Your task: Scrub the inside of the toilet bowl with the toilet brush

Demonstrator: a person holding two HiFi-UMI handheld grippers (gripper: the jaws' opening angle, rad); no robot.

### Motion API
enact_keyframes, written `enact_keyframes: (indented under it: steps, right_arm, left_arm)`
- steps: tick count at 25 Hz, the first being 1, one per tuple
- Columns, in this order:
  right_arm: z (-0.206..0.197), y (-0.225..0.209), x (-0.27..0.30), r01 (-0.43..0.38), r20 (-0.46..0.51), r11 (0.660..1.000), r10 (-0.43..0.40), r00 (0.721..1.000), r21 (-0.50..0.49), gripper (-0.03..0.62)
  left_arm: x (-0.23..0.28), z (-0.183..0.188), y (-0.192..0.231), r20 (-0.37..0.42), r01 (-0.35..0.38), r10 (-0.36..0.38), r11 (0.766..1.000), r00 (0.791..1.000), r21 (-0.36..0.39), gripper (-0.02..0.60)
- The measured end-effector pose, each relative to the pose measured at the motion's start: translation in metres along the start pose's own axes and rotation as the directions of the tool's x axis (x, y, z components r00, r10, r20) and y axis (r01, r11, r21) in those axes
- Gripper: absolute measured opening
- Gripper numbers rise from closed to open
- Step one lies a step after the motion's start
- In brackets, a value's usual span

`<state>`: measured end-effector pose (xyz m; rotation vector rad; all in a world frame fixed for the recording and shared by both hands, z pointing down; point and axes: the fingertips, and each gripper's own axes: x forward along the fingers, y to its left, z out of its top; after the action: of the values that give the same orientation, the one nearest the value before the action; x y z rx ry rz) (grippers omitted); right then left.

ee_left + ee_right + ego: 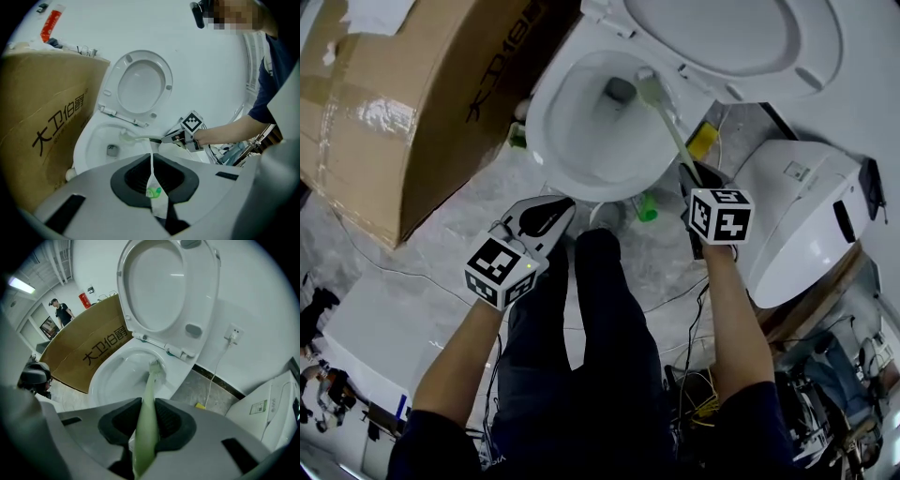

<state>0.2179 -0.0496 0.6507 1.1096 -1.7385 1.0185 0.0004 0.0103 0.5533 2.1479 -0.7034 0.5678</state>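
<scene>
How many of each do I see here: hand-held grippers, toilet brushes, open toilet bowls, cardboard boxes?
grippers: 2, left gripper and right gripper
toilet brush: 1
toilet bowl: 1
cardboard box: 1
total: 5

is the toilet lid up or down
Up. The toilet lid stands raised behind the toilet bowl, leaving it open, and the toilet brush held by the right gripper reaches inside.

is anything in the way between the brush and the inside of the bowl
Nothing visible. The lid is raised, so the bowl is open. The brush, clamped in the right gripper, has its head inside the bowl, by the back wall.
</scene>
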Motion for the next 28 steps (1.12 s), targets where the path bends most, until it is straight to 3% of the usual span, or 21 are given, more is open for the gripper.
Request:
enact_keyframes:
  steps: [12, 28]
  right_arm:
    - [-0.045, -0.004, -0.015, 0.039, -0.041, 0.998, -0.037, 0.998, 0.050, 0.092]
    - [-0.093, 0.034, -0.023, 0.033, -0.075, 0.997, -0.027, 0.997, 0.072, 0.091]
  left_arm:
    - [-0.004, -0.014, -0.009, -0.012, 0.034, -0.034, 0.999, 0.999, 0.020, 0.041]
    - [-0.028, -0.038, -0.006, -0.009, 0.047, -0.046, 0.998, 0.999, 0.032, 0.041]
